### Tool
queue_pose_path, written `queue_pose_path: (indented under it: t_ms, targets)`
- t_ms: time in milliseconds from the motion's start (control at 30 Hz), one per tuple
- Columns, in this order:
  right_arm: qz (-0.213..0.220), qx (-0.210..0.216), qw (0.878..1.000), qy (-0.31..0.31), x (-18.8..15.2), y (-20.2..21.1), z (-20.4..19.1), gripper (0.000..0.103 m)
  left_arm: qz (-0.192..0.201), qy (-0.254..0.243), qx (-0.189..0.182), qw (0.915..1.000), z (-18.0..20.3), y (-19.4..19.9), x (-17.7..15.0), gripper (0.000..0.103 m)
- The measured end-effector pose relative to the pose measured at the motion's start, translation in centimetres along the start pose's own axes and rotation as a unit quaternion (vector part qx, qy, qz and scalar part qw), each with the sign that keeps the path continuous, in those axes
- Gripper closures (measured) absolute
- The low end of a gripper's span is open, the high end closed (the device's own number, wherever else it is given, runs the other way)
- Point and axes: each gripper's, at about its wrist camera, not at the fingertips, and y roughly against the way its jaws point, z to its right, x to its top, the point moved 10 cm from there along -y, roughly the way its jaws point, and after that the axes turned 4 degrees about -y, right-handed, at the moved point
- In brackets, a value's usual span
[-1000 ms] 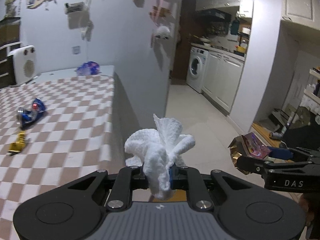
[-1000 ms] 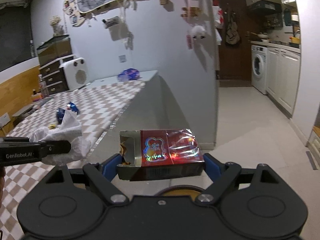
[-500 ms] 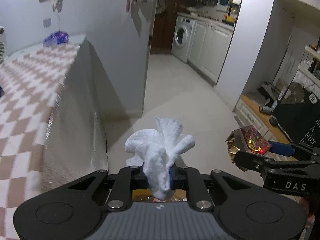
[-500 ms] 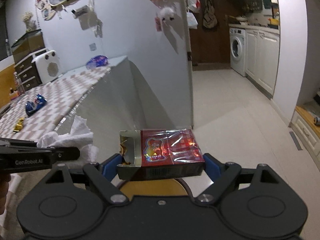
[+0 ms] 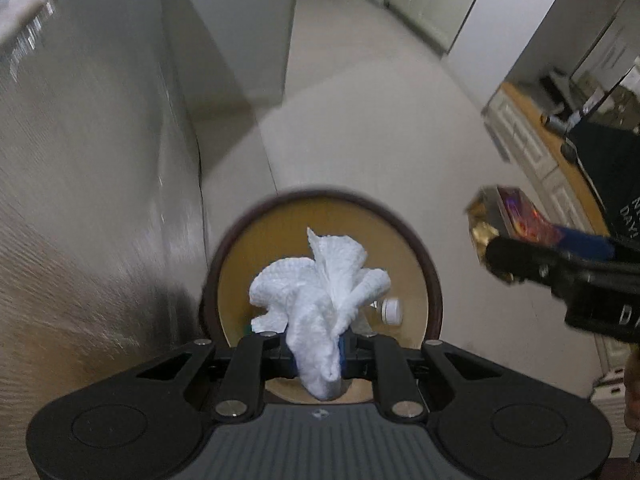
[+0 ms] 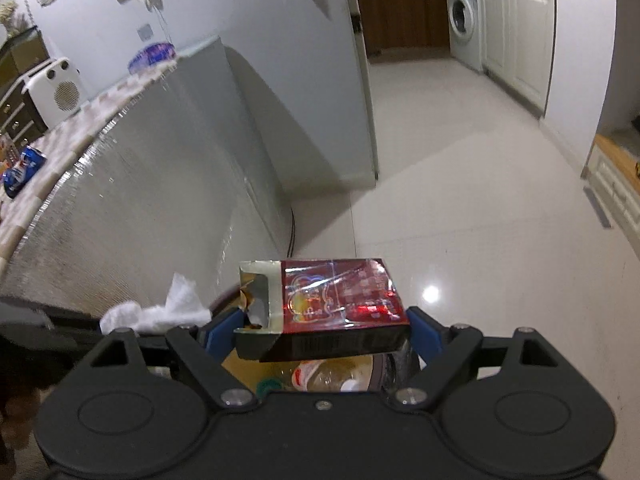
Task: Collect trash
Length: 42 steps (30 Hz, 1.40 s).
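Pale glossy tiled floor [image 6: 460, 208] with a ceiling-light glare; white partition wall [image 6: 280, 40]; washing machine [image 6: 464, 16] beside white cabinets [image 6: 516, 36]; checked tablecloth [image 6: 60, 152] over a silvery-sided table.

Left wrist view steeply down, close over bin [image 5: 434, 280], right wrist view shallower, both sharing bin, floor [image 6: 460, 200]

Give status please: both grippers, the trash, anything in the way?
Left gripper shut on white tissue, over round bin. Right gripper shut on red carton, above bin too. Nothing in the way.
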Motion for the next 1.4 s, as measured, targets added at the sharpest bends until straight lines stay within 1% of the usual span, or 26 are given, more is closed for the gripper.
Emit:
queue_pose_path:
  t_ms: [133,267,367,433,500,533,600,733,767,800,933,1000,1133,1300,1333,1367,1400]
  targets:
    - [-0.025,0.004,1.000,-0.014,-0.8,-2.2,0.3,0.015,-0.034,-0.008,-0.004,0.9994,-0.1,-2.0,-0.9,0.086]
    - [-0.048,0.010,0.999,-0.023,-1.6,-4.3,-0.1,0.015,-0.052,-0.027,-0.007,0.9983,0.5,-3.4,-1.4,0.085]
    - [-0.065,0.015,0.997,-0.028,-2.3,-5.8,-0.4,0.015,-0.057,-0.044,0.005,0.9974,0.3,-4.2,-1.6,0.079]
    - [-0.074,0.018,0.997,-0.031,-2.7,-6.4,-0.6,0.015,-0.064,-0.052,0.011,0.9965,0.3,-4.7,-1.8,0.069]
    - [-0.082,0.022,0.996,-0.036,-3.0,-7.1,-0.7,0.015,-0.071,-0.061,0.019,0.9955,0.3,-5.0,-1.9,0.047]
    - [-0.086,0.025,0.995,-0.038,-3.1,-7.4,-0.8,0.015,-0.071,-0.066,0.022,0.9950,0.4,-5.1,-1.9,0.043]
    - [-0.094,0.028,0.994,-0.042,-3.3,-8.0,-1.0,0.015,-0.070,-0.076,0.023,0.9944,0.6,-5.1,-2.0,0.027]
    - [-0.109,0.033,0.993,-0.045,-4.0,-8.7,-1.4,0.015,-0.074,-0.082,0.027,0.9935,0.8,-5.2,-2.3,0.017]
    - [-0.112,0.034,0.992,-0.045,-4.2,-8.9,-1.6,0.015,-0.076,-0.083,0.030,0.9932,0.7,-5.3,-2.4,0.013]
    - [-0.116,0.035,0.992,-0.045,-4.4,-9.1,-1.7,0.015,-0.078,-0.083,0.033,0.9929,0.7,-5.3,-2.5,0.010]
    - [-0.130,0.042,0.990,-0.043,-5.0,-9.6,-2.1,0.015,-0.088,-0.082,0.027,0.9924,1.1,-5.3,-3.1,0.006]
    - [-0.132,0.045,0.989,-0.040,-5.0,-9.7,-2.4,0.015,-0.090,-0.080,0.023,0.9925,1.1,-5.3,-3.3,0.001]
    - [-0.135,0.046,0.989,-0.041,-5.0,-9.8,-2.6,0.015,-0.094,-0.071,0.025,0.9927,1.2,-5.2,-3.4,0.000]
    - [-0.154,0.053,0.985,-0.050,-5.5,-10.1,-2.8,0.015,-0.102,-0.055,0.022,0.9930,1.1,-5.0,-3.6,0.000]
    - [-0.159,0.053,0.985,-0.051,-5.8,-10.1,-2.9,0.013,-0.103,-0.054,0.021,0.9930,1.2,-5.0,-3.7,0.000]
    - [-0.164,0.054,0.983,-0.055,-5.9,-10.2,-2.9,0.009,-0.104,-0.054,0.029,0.9926,1.1,-5.0,-3.8,0.000]
    - [-0.170,0.056,0.982,-0.062,-6.1,-10.3,-2.9,0.000,-0.104,-0.055,0.036,0.9924,1.0,-5.0,-3.9,0.000]
